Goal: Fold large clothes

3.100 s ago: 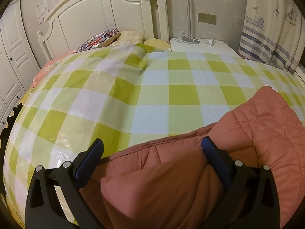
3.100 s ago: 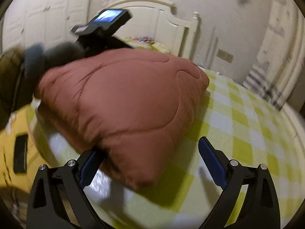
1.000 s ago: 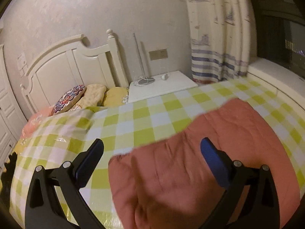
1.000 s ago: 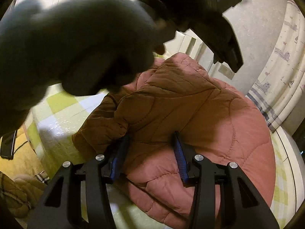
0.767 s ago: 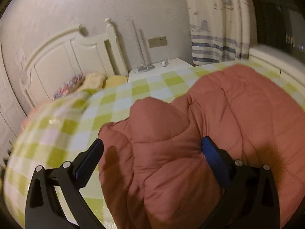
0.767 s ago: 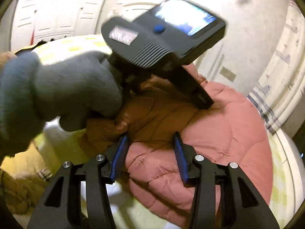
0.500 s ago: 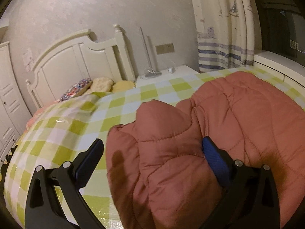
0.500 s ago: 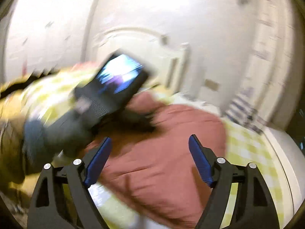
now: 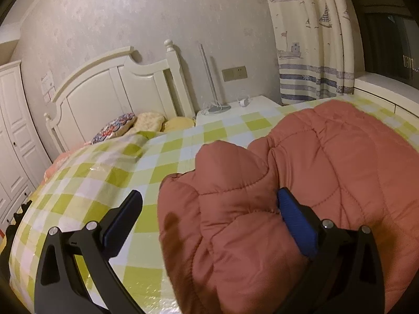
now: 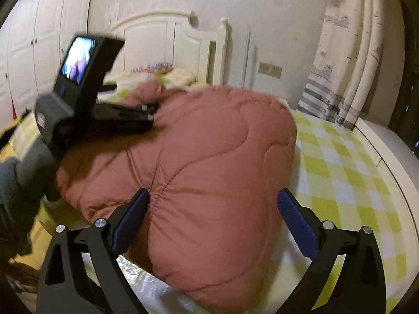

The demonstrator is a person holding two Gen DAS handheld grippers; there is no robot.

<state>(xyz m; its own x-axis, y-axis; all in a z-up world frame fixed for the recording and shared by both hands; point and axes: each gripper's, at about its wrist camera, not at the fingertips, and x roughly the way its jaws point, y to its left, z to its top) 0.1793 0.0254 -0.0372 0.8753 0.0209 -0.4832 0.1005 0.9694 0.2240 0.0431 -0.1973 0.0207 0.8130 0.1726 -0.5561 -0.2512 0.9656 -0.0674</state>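
Observation:
A puffy salmon-pink quilted coat lies in a folded heap on the green-and-white checked bed cover. My left gripper is open, its jaws wide apart around a bunched fold of the coat's near left part; the right fingertip touches the fabric. In the right wrist view the coat fills the middle. My right gripper is open, jaws wide apart over the coat's near edge. The left gripper's body and screen, held by a gloved hand, sit at the coat's far left.
A white headboard and pillows stand at the bed's head. A white nightstand with a lamp and a curtain are behind. White wardrobes line the left wall. A white ledge runs along the bed's right side.
My right gripper was shut on a coat fold a second ago; it has let go, opened wide and pulled back. The left gripper stays open over the bunched fold.

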